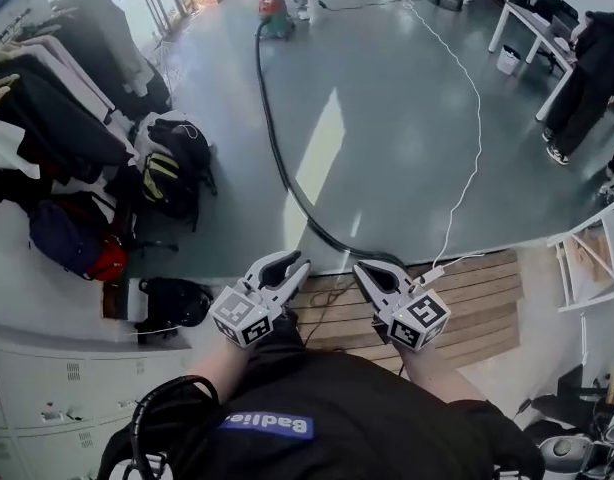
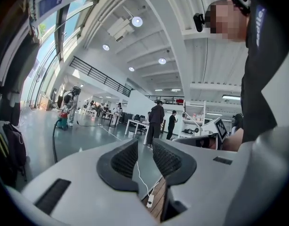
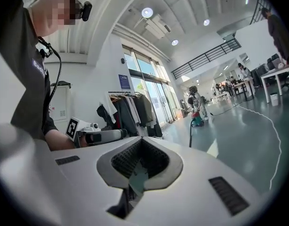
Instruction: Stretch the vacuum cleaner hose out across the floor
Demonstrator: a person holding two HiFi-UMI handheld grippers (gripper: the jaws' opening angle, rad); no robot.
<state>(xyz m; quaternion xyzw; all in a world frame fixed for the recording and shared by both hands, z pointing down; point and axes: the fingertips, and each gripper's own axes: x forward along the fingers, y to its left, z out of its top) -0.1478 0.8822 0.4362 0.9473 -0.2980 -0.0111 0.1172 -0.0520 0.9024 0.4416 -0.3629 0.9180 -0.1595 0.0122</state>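
Observation:
The black vacuum hose (image 1: 277,158) lies across the grey floor, running from the red and green vacuum cleaner (image 1: 274,13) at the far end to the edge of the wooden platform (image 1: 477,303) in front of me. Both grippers are raised level, close to my chest, well above the hose and touching nothing. My left gripper (image 1: 285,261) (image 2: 144,147) shows a clear gap between its pads and holds nothing. My right gripper (image 1: 379,268) (image 3: 140,142) has its tips together, empty. The cleaner (image 2: 63,121) (image 3: 197,120) and a stretch of hose (image 2: 54,142) (image 3: 190,135) show far off in both gripper views.
A white cable (image 1: 475,148) runs over the floor to the right of the hose. Backpacks (image 1: 172,168) and a clothes rack (image 1: 47,88) line the left side. A person in black (image 1: 587,78) stands by white tables (image 1: 532,23) at the right. White cabinets (image 1: 37,388) stand at my left.

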